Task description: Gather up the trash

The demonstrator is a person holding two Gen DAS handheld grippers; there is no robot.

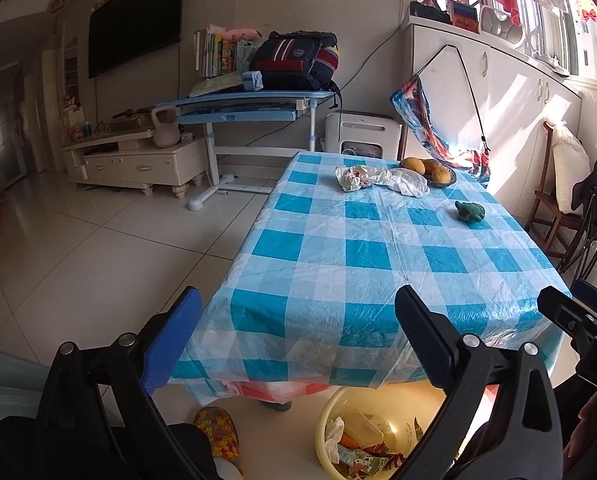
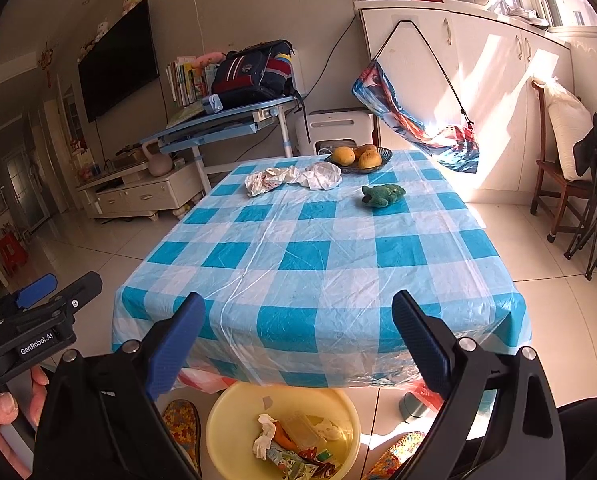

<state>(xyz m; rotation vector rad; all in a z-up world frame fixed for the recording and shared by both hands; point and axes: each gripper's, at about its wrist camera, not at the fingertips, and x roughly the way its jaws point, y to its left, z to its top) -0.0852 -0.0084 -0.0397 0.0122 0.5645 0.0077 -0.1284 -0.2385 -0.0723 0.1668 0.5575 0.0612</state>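
Note:
Crumpled white plastic bags (image 1: 380, 178) (image 2: 292, 178) lie at the far end of the table with the blue checked cloth (image 1: 358, 248) (image 2: 306, 256). A yellow basin (image 1: 322, 436) (image 2: 226, 420) on the floor under the near table edge holds wrappers, tissue and a plastic box. My left gripper (image 1: 294, 336) is open and empty, held before the near edge. My right gripper (image 2: 298, 340) is open and empty above the basin. Each gripper shows in the other's view: the right (image 1: 578, 316), the left (image 2: 46, 300).
A dark bowl of mangoes (image 1: 430, 170) (image 2: 358, 157) and a green plush toy (image 1: 469, 211) (image 2: 381, 195) sit on the far part of the table. A wooden chair (image 2: 558, 184) stands at the right. A blue desk (image 1: 250, 104) stands behind. Slippers (image 2: 180, 420) are near the basin.

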